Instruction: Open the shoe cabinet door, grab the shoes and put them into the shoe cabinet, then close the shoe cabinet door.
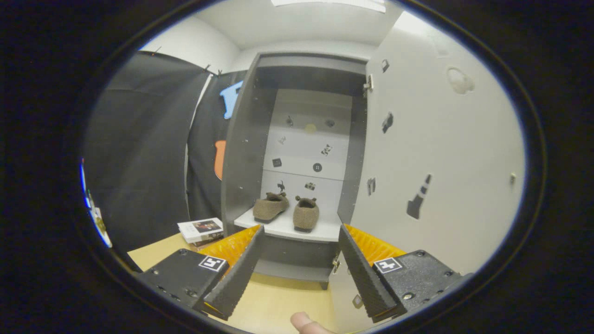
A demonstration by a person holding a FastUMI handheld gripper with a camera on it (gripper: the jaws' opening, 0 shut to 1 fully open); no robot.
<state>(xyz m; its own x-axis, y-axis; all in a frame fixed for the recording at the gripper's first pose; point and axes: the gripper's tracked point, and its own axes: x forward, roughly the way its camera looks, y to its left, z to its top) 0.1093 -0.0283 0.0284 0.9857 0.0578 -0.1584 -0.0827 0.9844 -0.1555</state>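
Hand-held gripper (299,264) fingers apart, empty, shoes (287,211) on cabinet shelf (325,231), door (431,153) open

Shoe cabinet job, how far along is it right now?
Done: the cabinet door stands swung open, and both brown shoes sit side by side on the white shelf inside the shoe cabinet. In hand: nothing; the gripper is open and empty, fingers apart, in front of the shelf. Left: closing the door.

Black ribbed fingers (241,271), orange backing, black screwed blocks — square white-and-black markers, bare fingertip (306,323)
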